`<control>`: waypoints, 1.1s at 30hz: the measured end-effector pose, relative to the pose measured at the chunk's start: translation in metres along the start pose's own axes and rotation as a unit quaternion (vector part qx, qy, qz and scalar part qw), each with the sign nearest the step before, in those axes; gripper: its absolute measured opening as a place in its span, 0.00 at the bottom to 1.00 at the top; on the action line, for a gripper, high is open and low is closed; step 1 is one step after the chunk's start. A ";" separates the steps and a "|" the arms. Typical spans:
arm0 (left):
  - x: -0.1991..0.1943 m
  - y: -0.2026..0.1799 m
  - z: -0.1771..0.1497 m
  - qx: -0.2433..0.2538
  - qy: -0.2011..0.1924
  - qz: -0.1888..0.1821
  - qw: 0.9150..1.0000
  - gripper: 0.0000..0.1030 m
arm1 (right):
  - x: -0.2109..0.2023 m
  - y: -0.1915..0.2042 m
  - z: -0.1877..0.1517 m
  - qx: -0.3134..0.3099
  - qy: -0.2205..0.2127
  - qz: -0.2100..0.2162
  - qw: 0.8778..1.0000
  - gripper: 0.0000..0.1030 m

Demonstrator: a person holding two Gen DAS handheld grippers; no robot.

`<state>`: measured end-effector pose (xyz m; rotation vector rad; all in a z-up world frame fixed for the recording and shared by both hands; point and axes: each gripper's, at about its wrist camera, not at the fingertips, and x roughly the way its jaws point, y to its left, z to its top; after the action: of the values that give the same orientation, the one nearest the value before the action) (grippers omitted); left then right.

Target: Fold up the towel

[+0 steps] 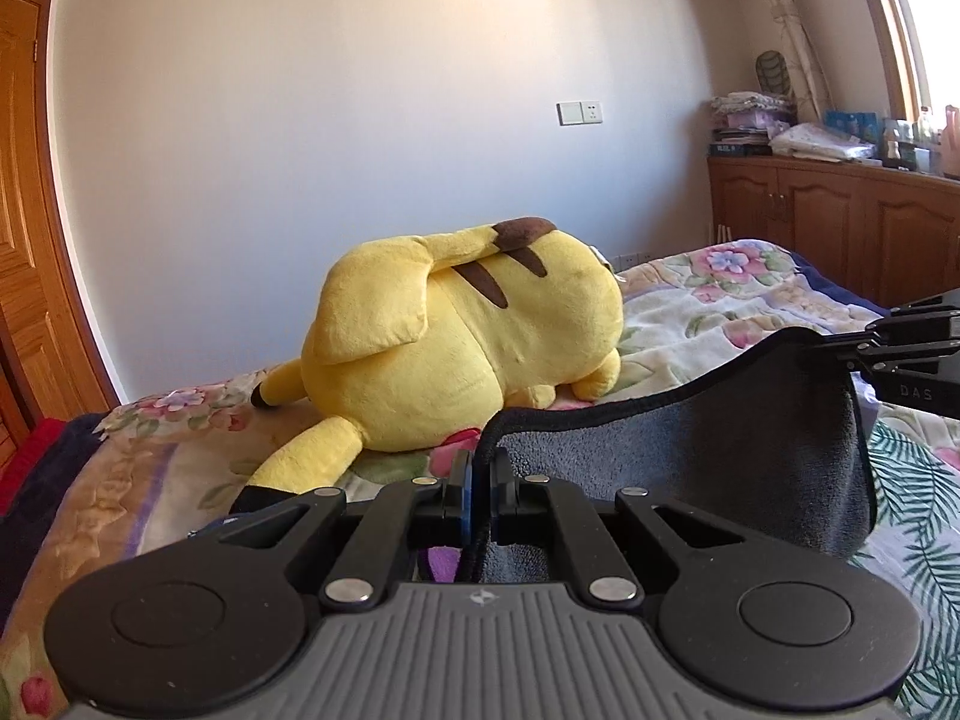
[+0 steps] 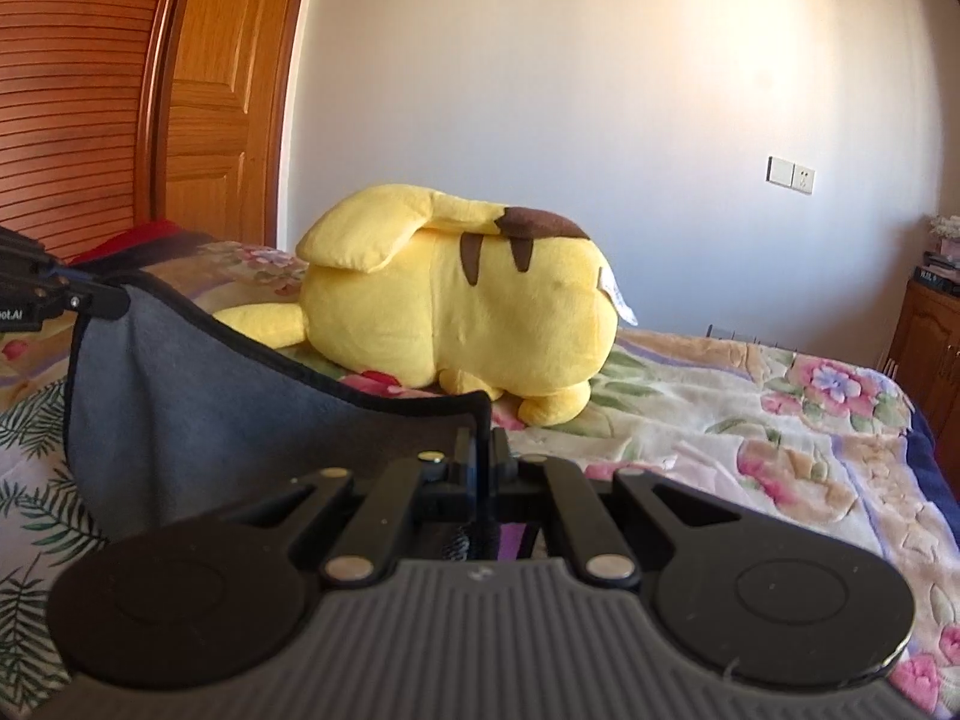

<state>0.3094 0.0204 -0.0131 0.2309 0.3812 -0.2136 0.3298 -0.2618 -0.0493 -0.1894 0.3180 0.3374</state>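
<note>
The left gripper is clamped on 1 upper corner of the grey towel, the black-piped hem running up between its 2 closed jaws. The right gripper pinches the other upper corner of the same towel in the same way, with the hem passing between its jaws.

Held by both corners, the towel hangs lifted above the bed, its top edge sagging in a shallow curve between the 2 grippers and its body draping down toward the bedding. In the left wrist view the right gripper appears at the right edge, its tips closed on the far corner of the towel. In the right wrist view the left gripper shows at the left edge, likewise nipping its corner.

Beyond the towel, a yellow plush toy with brown stripes lies on its side on the floral blanket. A leaf-patterned sheet lies under the hanging towel. A white wall with a switch plate stands behind the bed, a wooden door to one side and a wooden cabinet stacked with folded linens to the other
</note>
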 end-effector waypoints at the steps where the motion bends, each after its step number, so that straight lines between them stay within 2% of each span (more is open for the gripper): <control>1: 0.002 0.000 0.000 0.002 -0.001 0.003 1.000 0.00 | 0.002 -0.001 0.001 0.000 0.000 -0.002 1.000 0.04; 14: 0.050 0.009 -0.003 -0.009 0.007 0.026 1.000 0.00 | 0.046 -0.011 -0.004 -0.013 0.018 -0.021 1.000 0.04; 18: 0.065 0.015 -0.011 -0.027 0.020 0.029 0.999 0.00 | 0.065 -0.010 -0.012 -0.023 0.032 -0.033 0.999 0.04; 33: 0.118 0.014 -0.041 -0.034 0.065 0.039 0.997 0.00 | 0.105 -0.009 -0.045 -0.033 0.062 -0.037 0.997 0.04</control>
<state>0.4055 0.0257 -0.0936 0.1923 0.5073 -0.1084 0.4146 -0.2501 -0.1249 -0.2860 0.4210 0.2633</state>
